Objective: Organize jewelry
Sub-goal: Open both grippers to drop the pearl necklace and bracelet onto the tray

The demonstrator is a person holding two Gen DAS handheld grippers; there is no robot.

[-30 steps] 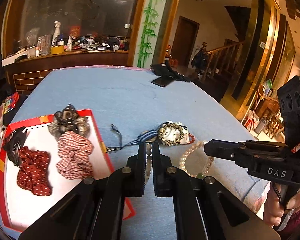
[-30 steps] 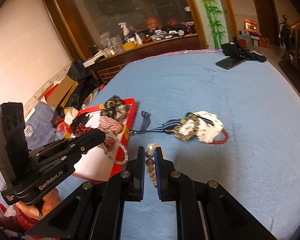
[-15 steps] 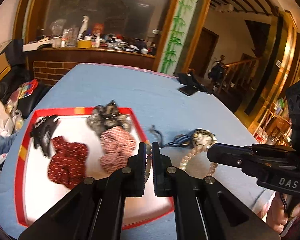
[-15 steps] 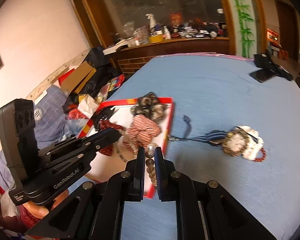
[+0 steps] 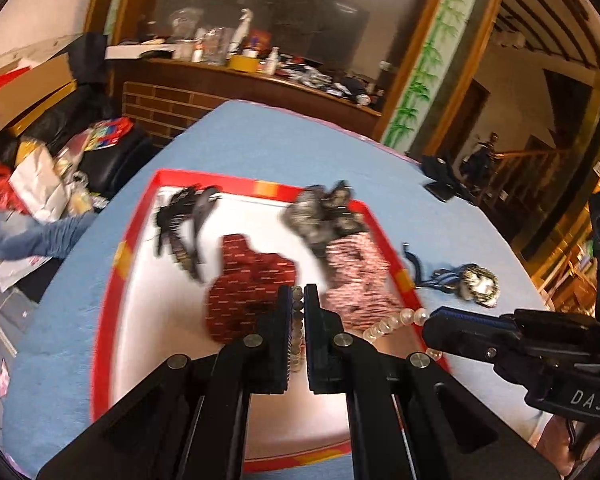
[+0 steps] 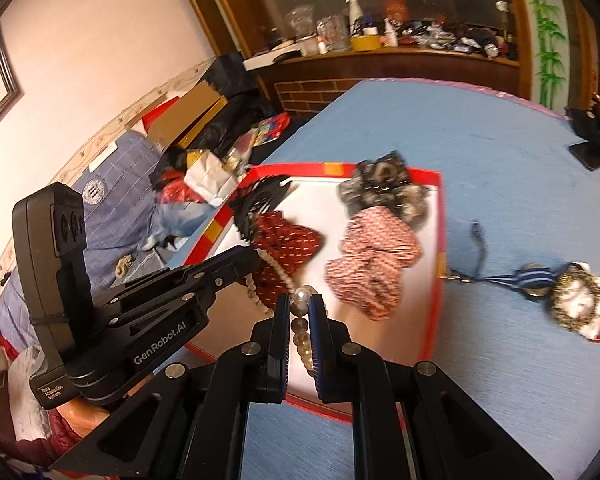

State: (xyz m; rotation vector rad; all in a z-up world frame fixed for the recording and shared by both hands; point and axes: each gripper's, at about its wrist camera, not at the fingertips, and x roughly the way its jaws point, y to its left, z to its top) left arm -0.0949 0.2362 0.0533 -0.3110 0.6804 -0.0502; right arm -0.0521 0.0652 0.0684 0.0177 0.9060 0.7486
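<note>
Pearl bead strand (image 6: pixel 300 322) pinched tight at both ends, by left gripper (image 5: pixel 297 312) and right gripper (image 6: pixel 300 308). Moved in one second from over blue table (image 6: pixel 500 160) to above red-rimmed tray (image 6: pixel 440 216), near its front edge. Probably ready to lower and let go beside dark red scrunchie (image 5: pixel 248 284).

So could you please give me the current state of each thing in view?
Left tool: shut on pearl necklace.
Right tool: shut on pearl necklace.
Pearl necklace: held between both tools, above the tray.
Red-rimmed tray: holds three scrunchies and a black clip.
Beaded pouch: on the blue cloth, outside the tray.
</note>
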